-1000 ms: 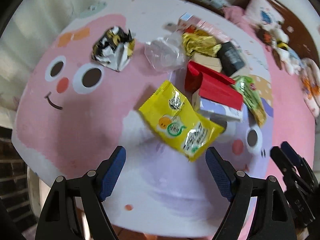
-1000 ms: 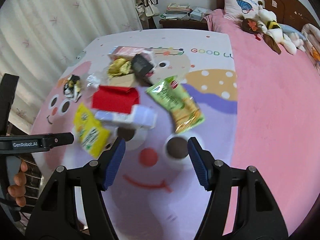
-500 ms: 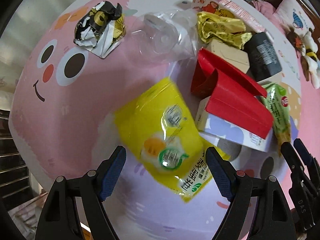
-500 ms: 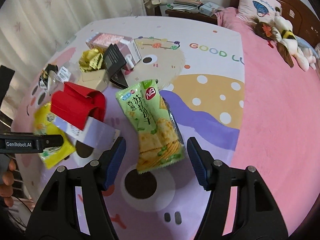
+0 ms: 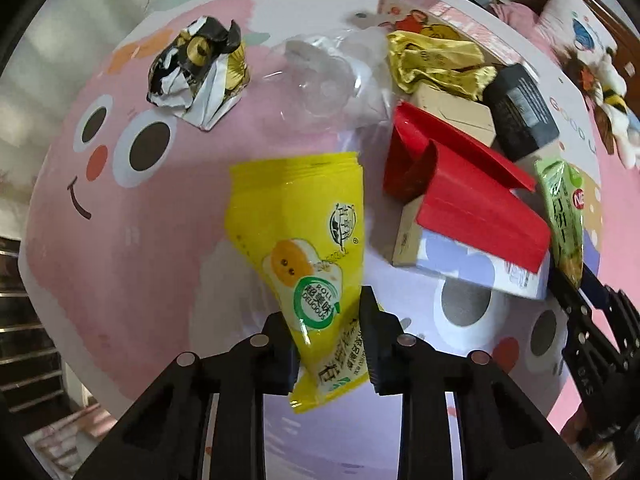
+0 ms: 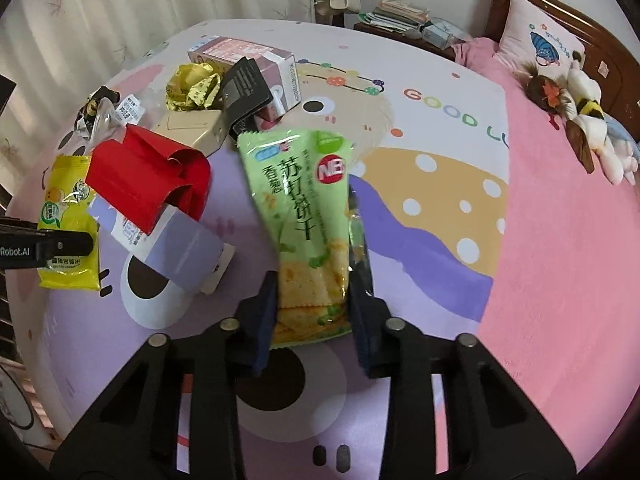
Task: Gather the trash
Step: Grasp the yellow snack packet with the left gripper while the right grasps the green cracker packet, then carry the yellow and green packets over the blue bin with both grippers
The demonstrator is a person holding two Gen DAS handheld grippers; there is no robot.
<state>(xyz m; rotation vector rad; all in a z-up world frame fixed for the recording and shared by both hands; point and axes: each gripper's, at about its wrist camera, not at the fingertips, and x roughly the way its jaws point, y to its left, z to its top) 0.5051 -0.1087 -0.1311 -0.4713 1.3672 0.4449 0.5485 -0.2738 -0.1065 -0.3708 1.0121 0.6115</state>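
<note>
Left wrist: yellow packet [image 5: 316, 280] between fingers (pinched)

The left gripper [image 5: 330, 340] is showing a black angular frame with triangular cut-outs, four round silver screw heads across its linkage, and dark fingers [image 5: 370, 320]. The right gripper [image 6: 312, 312] is showing the same black frame and four silver screws, its fingers wearing dark blue pads [image 6: 262, 320]. White lettering ending in "Robot.AI" is running along the left gripper's black side in the right wrist view.
</note>
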